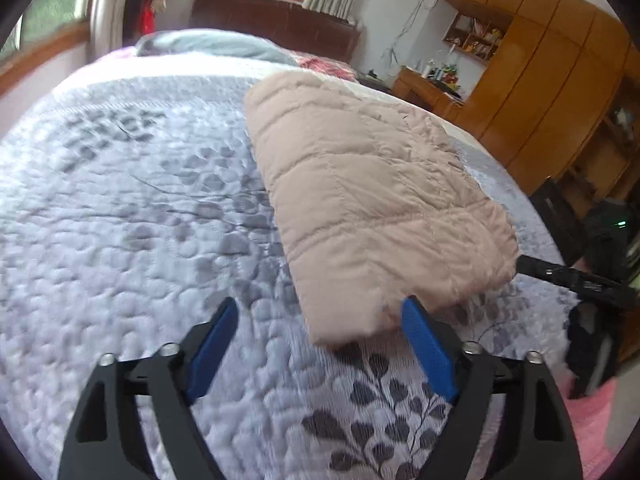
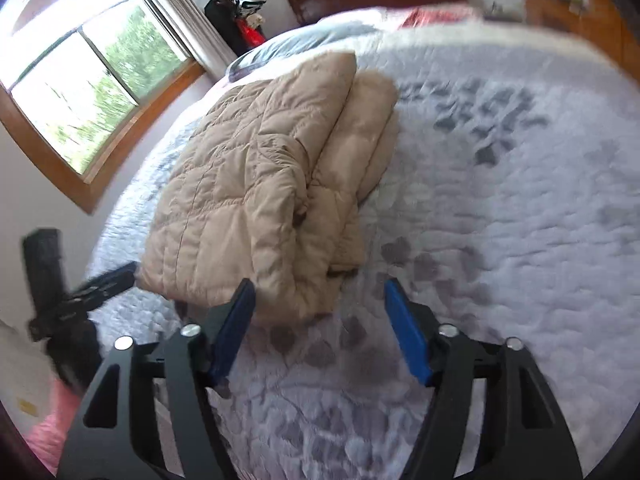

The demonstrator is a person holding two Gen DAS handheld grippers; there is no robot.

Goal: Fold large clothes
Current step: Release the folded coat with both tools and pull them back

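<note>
A beige quilted jacket lies folded into a thick rectangle on the bed's grey leaf-patterned quilt. My left gripper is open and empty just short of the jacket's near end, its right pad beside that edge. In the right wrist view the folded jacket lies ahead to the left, with stacked layers showing along its right side. My right gripper is open and empty over the quilt, its left pad close to the jacket's near corner. The other gripper shows at the far left, and the right one at the right of the left wrist view.
A grey pillow and a dark wooden headboard are at the bed's far end. Wooden cabinets line the right wall. A window is on the other side. Pink cloth lies beside the bed.
</note>
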